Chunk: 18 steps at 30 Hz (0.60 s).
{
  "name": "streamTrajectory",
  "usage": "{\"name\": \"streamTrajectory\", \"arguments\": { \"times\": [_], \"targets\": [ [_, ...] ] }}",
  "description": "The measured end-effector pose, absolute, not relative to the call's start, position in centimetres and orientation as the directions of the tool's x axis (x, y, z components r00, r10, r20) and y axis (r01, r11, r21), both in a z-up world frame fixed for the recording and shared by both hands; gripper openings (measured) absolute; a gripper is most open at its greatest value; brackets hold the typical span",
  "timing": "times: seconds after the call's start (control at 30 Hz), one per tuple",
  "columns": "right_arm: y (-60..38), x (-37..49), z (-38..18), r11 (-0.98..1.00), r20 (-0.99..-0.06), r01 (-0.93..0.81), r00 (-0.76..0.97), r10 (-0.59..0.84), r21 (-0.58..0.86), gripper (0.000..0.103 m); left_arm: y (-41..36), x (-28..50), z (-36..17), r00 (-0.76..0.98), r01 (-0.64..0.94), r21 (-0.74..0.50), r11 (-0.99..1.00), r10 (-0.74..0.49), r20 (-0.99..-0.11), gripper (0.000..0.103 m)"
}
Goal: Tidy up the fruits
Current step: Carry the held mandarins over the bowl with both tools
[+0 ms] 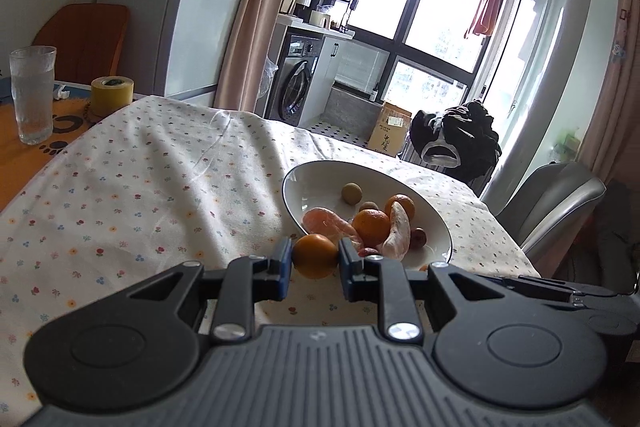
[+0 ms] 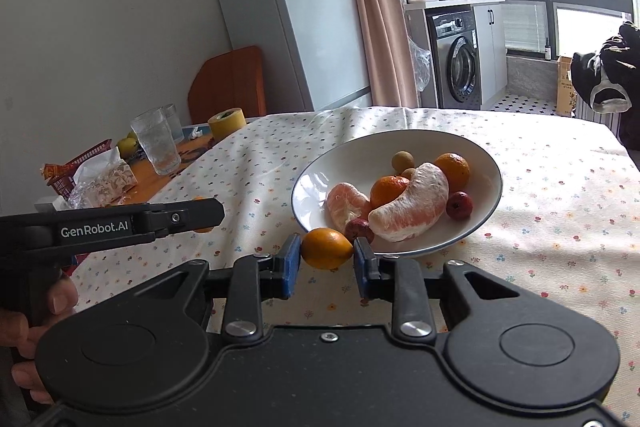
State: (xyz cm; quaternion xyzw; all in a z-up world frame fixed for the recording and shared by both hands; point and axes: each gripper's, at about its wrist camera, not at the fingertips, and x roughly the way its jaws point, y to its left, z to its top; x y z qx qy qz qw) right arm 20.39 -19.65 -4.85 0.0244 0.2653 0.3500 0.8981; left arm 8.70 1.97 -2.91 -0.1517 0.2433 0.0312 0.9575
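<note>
The worktop (image 1: 120, 187) is the largest thing here, draped in a flowered cloth (image 2: 560, 195) that lies rumpled but bare across its left and far stretches — wide open room on both sides of the bowl. Its right edge drops off just past the bowl, with a grey chair (image 1: 556, 203) beside it. At the far left the cloth ends and bare wood shows, carrying a glass (image 1: 32, 95) and a tape roll (image 1: 112, 95).

The white bowl (image 2: 320, 183) sits near the worktop's near-right corner, tilted in both views. Inside lie two peeled pomelo wedges (image 2: 412, 207), two oranges (image 1: 370, 225), small red fruits (image 2: 459, 205) and a pale round one (image 1: 351, 193); the bowl's left half is bare.

The left gripper (image 1: 315, 259) clasps an orange (image 1: 315, 255) between its blue pads, just outside the bowl's near rim. The right gripper (image 2: 327, 259) likewise pinches a small orange (image 2: 326, 247) — held at the near rim, above the cloth. In the right wrist view the left gripper's body shows at the left, with a hand (image 2: 36, 319) on its handle.
</note>
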Motion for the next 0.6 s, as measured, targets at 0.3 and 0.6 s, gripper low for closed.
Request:
{"name": "streamTrajectory", "arguments": {
  "times": [0.3, 0.6],
  "targets": [
    [-20.9, 20.8, -4.3, 0.755, -0.423, -0.606, 0.633, 0.648, 0.25, 0.027, 1.5, 8.5, -1.7, 0.891, -0.126, -0.25, 0.96, -0.001, -0.455, 0.023],
    [-21.5, 22.2, -4.4, 0.759, -0.404, -0.595, 0.647, 0.647, 0.262, 0.027, 1.4, 9.1, -1.2, 0.893, -0.127, -0.225, 0.966, 0.013, -0.451, 0.023]
  ]
}}
